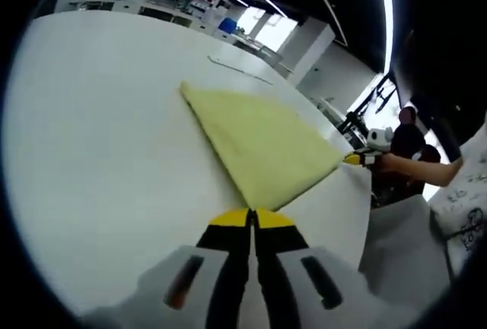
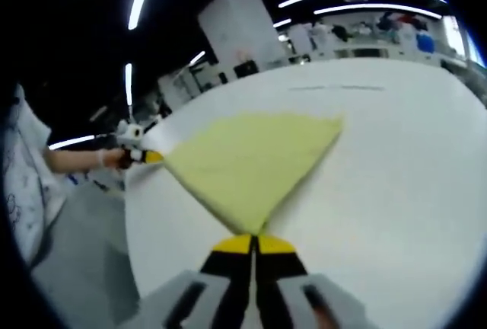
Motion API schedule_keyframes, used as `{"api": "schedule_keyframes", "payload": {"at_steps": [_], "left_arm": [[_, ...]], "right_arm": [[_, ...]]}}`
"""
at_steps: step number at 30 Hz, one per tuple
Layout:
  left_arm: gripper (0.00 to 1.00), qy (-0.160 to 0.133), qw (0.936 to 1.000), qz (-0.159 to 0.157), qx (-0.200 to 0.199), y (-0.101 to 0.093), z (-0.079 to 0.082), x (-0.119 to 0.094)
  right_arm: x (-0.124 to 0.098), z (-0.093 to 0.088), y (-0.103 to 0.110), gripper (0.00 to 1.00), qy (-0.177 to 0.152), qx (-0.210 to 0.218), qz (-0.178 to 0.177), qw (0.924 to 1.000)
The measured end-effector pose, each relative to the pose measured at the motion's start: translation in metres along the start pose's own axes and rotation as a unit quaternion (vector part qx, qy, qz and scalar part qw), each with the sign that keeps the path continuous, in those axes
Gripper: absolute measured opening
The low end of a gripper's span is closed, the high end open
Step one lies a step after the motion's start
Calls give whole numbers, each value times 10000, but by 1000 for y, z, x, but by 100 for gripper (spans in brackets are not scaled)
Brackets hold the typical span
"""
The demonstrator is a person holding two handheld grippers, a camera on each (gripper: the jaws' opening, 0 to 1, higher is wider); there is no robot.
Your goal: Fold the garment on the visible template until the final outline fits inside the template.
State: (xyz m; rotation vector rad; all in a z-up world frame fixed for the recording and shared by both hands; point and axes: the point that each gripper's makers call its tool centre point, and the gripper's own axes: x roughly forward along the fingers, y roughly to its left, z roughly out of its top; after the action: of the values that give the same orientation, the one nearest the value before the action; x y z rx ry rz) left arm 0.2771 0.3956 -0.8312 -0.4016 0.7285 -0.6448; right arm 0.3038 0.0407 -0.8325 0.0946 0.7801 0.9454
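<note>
**Both corners pinched, cloth held taut**

Yellow-tipped jaws of the left gripper [image 1: 252, 218] are clamped on one corner of the yellow garment [image 1: 262, 146]; the right gripper [image 2: 253, 244] is clenched on the other. The cloth is spread over the white table [image 1: 99, 154]. A corner could be lost if tension is pulled unevenly. Faint template lines [image 1: 240, 68] are seen beyond; nothing obstructs.

Garment [image 1: 262, 146] on table [image 1: 99, 154], between both claws.
</note>
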Motion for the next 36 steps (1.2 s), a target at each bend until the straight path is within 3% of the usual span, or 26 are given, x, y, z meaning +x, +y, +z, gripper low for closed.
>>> {"api": "schedule_keyframes", "payload": {"at_steps": [4,17,22,28,32,36], "left_arm": [[0,-32,10000,16,-39,5,-1,-4],[2,7,9999,102,113,-9,0,-1],[10,5,9996,95,254,-25,1,-8],[39,-278,9976,204,600,-35,24,-23],[53,-424,9959,304,733,-28,33,-31],[78,-581,9935,530,826,-23,37,-36]], "right_arm": [[1,-3,5,0,35,45,23,10000],[-3,-2,0,0,29,326,-68,9994],[-14,8,-1,24,-156,367,-205,9990],[-29,29,6,50,-399,182,-294,9986],[-37,42,12,64,-597,43,-403,9974],[-42,39,17,76,-600,-80,-528,9968]]}}
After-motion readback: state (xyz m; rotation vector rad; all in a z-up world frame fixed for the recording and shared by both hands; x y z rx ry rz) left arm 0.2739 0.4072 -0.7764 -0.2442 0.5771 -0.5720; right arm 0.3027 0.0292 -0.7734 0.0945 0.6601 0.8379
